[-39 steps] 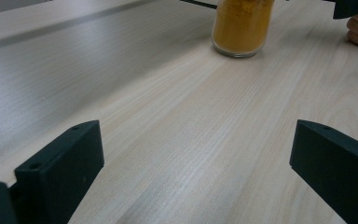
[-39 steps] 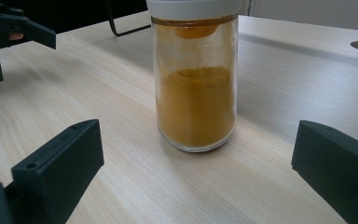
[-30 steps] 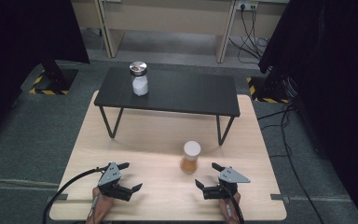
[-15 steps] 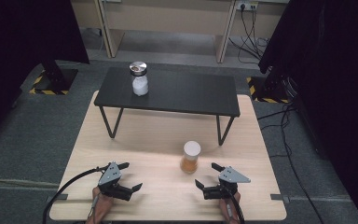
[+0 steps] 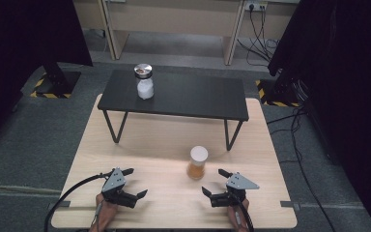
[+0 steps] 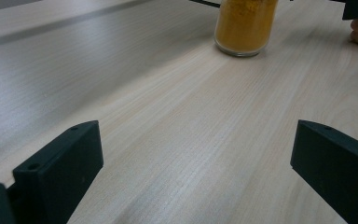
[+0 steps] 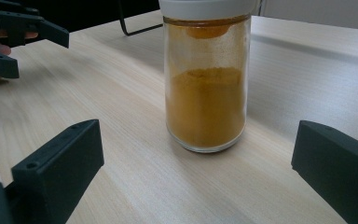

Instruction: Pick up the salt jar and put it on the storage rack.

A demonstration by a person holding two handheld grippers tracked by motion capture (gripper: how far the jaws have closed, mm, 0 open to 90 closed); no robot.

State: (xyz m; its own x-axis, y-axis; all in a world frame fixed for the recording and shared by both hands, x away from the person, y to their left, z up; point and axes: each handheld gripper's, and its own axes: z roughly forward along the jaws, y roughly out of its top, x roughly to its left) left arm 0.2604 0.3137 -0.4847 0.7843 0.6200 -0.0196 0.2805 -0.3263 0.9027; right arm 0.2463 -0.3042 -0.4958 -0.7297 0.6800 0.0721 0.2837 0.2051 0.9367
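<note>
My left gripper (image 5: 131, 183) rests low over the near edge of the pale wooden table (image 5: 154, 145), its jaws spread wide and holding nothing. My right gripper (image 5: 216, 182) sits beside it, well apart, jaws likewise gaping and empty. Just beyond my right gripper stands the clear glass jar of orange-yellow powder with a white lid (image 7: 206, 84), upright on the wood and touched by neither gripper. Farther off, a small black metal-legged bench (image 5: 193, 99) carries a clear jar of white grains with a silver lid (image 5: 144, 81) near its left end
</note>
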